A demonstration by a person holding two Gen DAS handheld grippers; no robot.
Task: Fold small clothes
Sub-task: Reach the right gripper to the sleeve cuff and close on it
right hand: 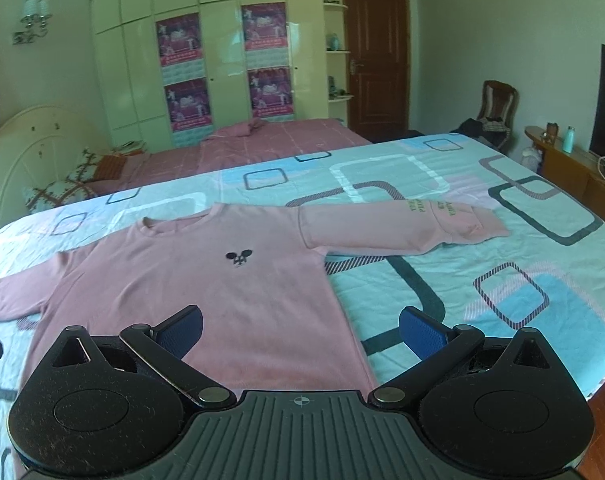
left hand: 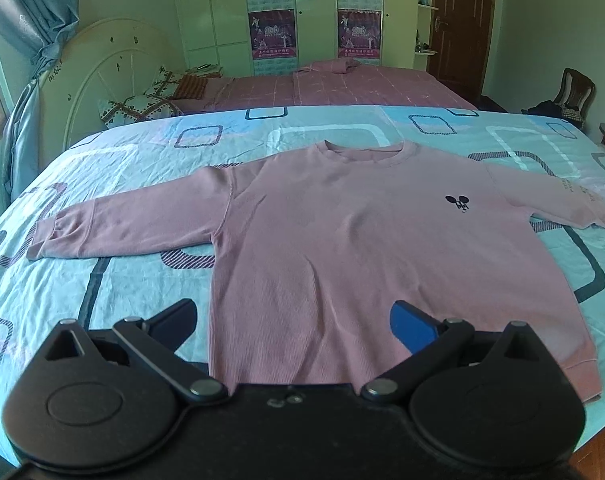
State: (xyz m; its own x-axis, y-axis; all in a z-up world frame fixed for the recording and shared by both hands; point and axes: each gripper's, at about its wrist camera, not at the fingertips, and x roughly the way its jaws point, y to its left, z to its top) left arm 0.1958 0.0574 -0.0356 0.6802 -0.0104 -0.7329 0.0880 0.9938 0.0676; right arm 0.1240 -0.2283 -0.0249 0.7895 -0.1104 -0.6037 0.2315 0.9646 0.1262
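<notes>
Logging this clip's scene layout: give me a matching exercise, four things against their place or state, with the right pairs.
Things:
1. pink sweatshirt
2. left gripper
3. teal bottle
4. wooden chair

Places or states:
A. standing on the wooden cabinet by the television
B. spread flat on the patterned bedsheet, sleeves out
C. by the brown door, dark clothes on its seat
D. open over the sweatshirt's hem

Pairs: 1-B, 2-D, 3-A, 4-C
</notes>
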